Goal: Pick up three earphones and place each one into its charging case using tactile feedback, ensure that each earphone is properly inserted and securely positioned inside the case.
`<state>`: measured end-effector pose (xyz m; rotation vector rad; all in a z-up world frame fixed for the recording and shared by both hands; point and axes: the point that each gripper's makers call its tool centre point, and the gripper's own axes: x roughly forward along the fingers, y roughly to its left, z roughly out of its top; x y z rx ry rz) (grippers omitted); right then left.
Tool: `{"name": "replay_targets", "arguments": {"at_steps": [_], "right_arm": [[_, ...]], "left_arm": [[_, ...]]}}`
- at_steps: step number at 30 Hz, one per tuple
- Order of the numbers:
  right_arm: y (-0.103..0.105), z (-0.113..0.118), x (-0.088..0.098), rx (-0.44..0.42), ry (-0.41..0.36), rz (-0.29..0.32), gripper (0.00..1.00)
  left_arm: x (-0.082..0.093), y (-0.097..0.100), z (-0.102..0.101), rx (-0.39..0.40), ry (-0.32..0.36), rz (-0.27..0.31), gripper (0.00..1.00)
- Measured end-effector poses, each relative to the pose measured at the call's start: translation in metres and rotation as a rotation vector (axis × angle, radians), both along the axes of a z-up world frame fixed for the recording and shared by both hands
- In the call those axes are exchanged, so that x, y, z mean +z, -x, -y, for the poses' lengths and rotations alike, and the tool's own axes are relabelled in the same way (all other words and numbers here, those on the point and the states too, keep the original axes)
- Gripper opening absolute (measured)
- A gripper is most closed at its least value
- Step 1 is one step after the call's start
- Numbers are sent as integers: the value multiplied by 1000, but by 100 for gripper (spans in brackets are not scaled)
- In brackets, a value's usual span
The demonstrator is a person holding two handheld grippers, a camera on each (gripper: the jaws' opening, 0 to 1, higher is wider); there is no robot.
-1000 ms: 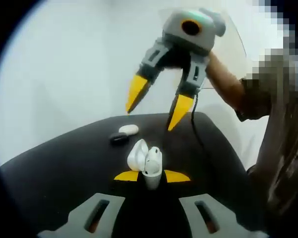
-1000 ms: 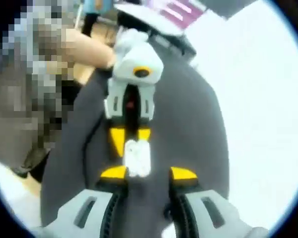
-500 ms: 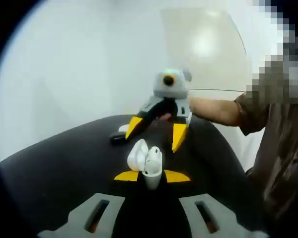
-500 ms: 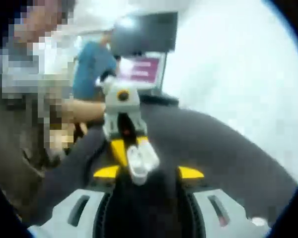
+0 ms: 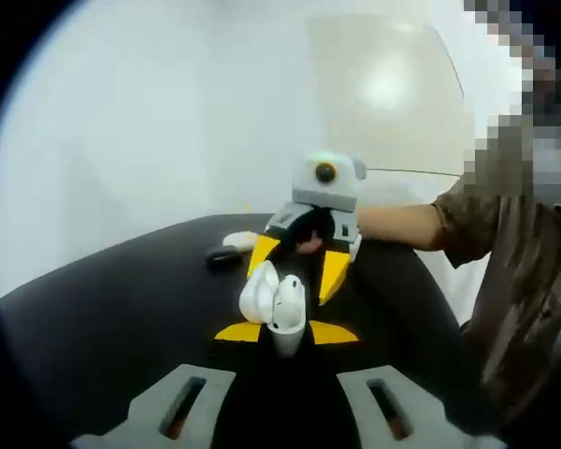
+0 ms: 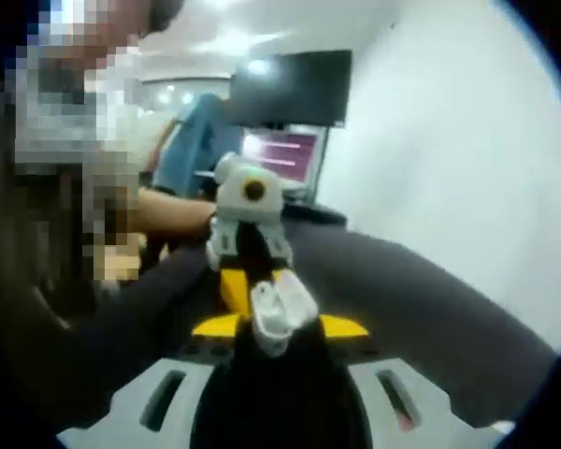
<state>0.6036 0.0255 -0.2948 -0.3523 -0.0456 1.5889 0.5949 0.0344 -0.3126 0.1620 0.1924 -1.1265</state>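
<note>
While the left gripper (image 5: 285,332) pinches the open charging case (image 5: 276,304) above the black table (image 5: 103,309), the right gripper (image 5: 299,267), jaws spread, nears it; a misaligned approach could knock the case loose.

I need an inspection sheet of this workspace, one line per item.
Surface: dark table.
Job's things: open white charging case held upright in the left gripper; a white earphone and a dark item lie behind it.
Clutter: nothing seen.
Grippers: left gripper shut on the charging case; right gripper open just behind it.
Cables: nothing seen.
Surroundings: white wall; lit monitor; a person's arm.
</note>
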Motion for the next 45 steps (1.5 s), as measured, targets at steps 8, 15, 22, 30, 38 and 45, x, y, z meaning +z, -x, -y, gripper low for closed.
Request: {"name": "replay_targets", "arguments": {"at_steps": [8,15,22,30,38,45], "right_arm": [[1,2,3,1,-9,53,31],[4,4,6,12,-24,57,31],[4,3,8,3,-35,81,31],[10,4,11,38,-58,50,28],[-6,10,20,-34,-93,-37,25],[-12,8,4,-51,-31,-144,24]], "left_arm": [[-1,-1,-1,5,1,-27,14],[-3,-2,-1,12,-6,-29,15],[-3,-5,-2,30,7,-73,14],[-3,-10,-4,64,22,-106,14],[-4,-9,-5,61,30,-105,13],[-4,-7,-5,51,26,-94,13]]}}
